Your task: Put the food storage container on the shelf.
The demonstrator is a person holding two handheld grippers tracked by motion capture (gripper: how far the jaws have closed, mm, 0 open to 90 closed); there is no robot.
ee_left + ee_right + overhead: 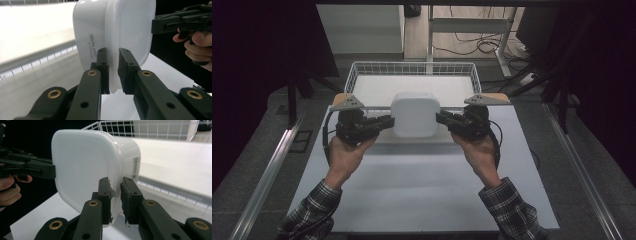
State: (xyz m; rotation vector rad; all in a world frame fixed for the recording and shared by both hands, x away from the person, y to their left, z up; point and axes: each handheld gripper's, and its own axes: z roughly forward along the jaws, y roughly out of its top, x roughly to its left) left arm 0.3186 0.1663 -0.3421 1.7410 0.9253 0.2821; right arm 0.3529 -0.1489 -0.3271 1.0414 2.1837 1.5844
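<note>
A white plastic container with a lid [414, 114] hangs in the air above the white table, held from both sides. My left gripper [390, 121] is shut on the lid's rim at the container's left edge. In the left gripper view the container [100, 30] stands on edge and the gripper [113, 71] pinches its rim. My right gripper [439, 118] is shut on the rim at the right edge. In the right gripper view the flat lid face of the container [82, 165] fills the middle, with the gripper [115, 198] clamped on its edge.
A white wire basket [362, 72] with a white floor stands just behind the container at the table's far end. The white table top [422, 185] spreads below the hands. Metal rails [267, 175] run along both sides of the table.
</note>
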